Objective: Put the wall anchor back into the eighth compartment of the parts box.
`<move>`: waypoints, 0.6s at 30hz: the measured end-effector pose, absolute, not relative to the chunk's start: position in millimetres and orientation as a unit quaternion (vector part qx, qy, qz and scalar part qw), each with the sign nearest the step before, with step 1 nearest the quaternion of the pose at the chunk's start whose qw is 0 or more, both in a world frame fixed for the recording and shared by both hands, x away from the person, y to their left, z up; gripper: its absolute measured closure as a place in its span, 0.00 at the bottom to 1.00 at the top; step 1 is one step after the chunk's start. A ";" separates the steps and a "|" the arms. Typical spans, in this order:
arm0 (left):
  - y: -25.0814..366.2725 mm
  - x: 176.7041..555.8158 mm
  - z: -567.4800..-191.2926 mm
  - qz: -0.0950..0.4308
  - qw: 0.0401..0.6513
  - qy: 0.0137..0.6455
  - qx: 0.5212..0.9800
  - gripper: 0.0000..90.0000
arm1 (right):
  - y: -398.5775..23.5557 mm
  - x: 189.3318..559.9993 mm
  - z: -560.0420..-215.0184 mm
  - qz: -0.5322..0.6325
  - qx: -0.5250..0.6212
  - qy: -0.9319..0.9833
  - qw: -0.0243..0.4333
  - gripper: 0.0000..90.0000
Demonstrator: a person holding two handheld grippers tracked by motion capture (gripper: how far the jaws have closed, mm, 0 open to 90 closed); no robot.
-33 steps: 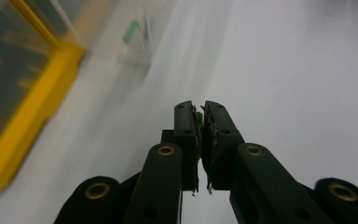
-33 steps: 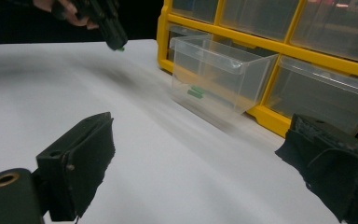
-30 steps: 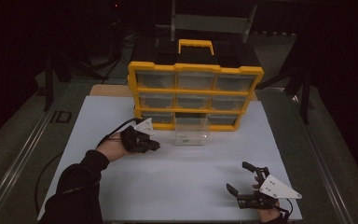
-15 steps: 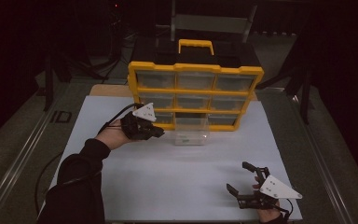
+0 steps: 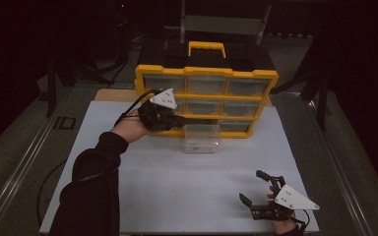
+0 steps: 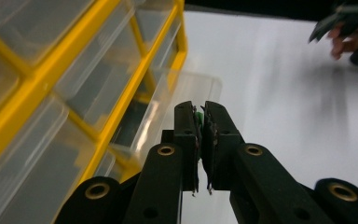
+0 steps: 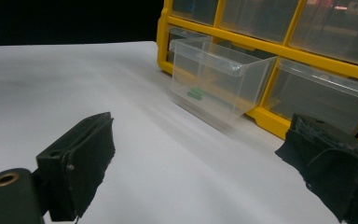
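Left gripper view shows your left gripper (image 6: 200, 116) with jaws shut on a small green part (image 6: 198, 117), near the bench's far edge beside the clear drawer (image 5: 202, 137). It is light and slippery; pinch its middle. Right gripper (image 5: 260, 189) is wide open, empty.

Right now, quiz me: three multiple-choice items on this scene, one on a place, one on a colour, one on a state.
1. Where is the pulled-out drawer?
A. bottom row, middle
B. top row, left
C. loose on the table

2. What colour is the small piece in the left gripper?
A. red
B. green
C. white

3. How do the right gripper's jaws stand?
A. shut on the drawer
B. shut, holding nothing
C. open, holding nothing

Answers:
1 A: it sticks out of the cabinet's lowest row, in the middle.
2 B: green shows between the closed jaws.
3 C: the jaws stand wide apart over bare sheet.
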State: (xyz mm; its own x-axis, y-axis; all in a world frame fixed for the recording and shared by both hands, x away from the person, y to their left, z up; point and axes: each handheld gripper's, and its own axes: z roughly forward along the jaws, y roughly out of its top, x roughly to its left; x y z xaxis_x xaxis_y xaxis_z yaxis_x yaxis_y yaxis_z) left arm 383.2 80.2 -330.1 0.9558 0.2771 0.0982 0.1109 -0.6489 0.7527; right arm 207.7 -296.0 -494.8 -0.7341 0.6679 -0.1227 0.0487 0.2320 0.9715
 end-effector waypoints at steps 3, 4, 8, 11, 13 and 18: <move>72.4 385.0 -325.7 0.104 0.407 0.103 0.902 0.93 | -296.0 207.7 -495.0 0.569 0.243 0.737 0.271 0.09; 70.3 386.2 -324.9 0.108 0.406 0.105 0.901 0.93 | -295.9 207.5 -494.8 0.569 0.243 0.737 0.271 0.09; 62.2 388.7 -324.2 0.105 0.416 0.106 0.897 0.93 | -295.4 206.6 -494.1 0.568 0.242 0.737 0.273 0.09; 53.7 390.1 -325.4 0.106 0.413 0.106 0.898 0.93 | -295.5 207.0 -494.8 0.568 0.244 0.738 0.272 0.09; 48.2 391.3 -327.0 0.102 0.414 0.106 0.898 0.93 | -295.7 207.4 -495.1 0.568 0.244 0.738 0.271 0.09; 32.8 394.8 -336.0 0.096 0.410 0.112 0.900 0.93 | -295.7 207.1 -494.9 0.568 0.244 0.737 0.273 0.09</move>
